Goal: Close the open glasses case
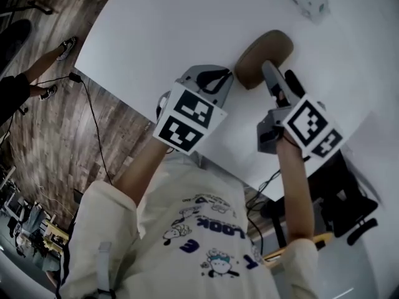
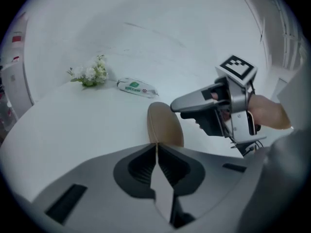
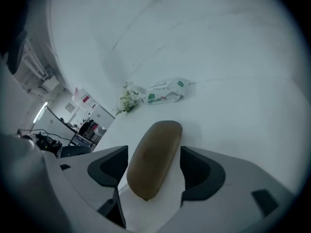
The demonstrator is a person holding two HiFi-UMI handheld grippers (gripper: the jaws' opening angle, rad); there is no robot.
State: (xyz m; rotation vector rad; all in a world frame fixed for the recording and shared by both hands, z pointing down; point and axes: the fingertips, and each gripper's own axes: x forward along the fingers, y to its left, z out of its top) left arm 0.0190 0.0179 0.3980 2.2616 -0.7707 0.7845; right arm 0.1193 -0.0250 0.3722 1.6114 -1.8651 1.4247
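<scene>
Right gripper view shows right tool (image 3: 154,150) open astride the glasses case (image 3: 156,166); left tool (image 2: 156,147) closed.

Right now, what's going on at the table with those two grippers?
A person holds both grippers over the white table. The brown glasses case lies on it and looks already closed. The right gripper has its jaws apart, one on each side of the case; whether they touch it I cannot tell. The left gripper is shut and empty, its tips just short of the case's end. A packet and small flowers lie farther off.
</scene>
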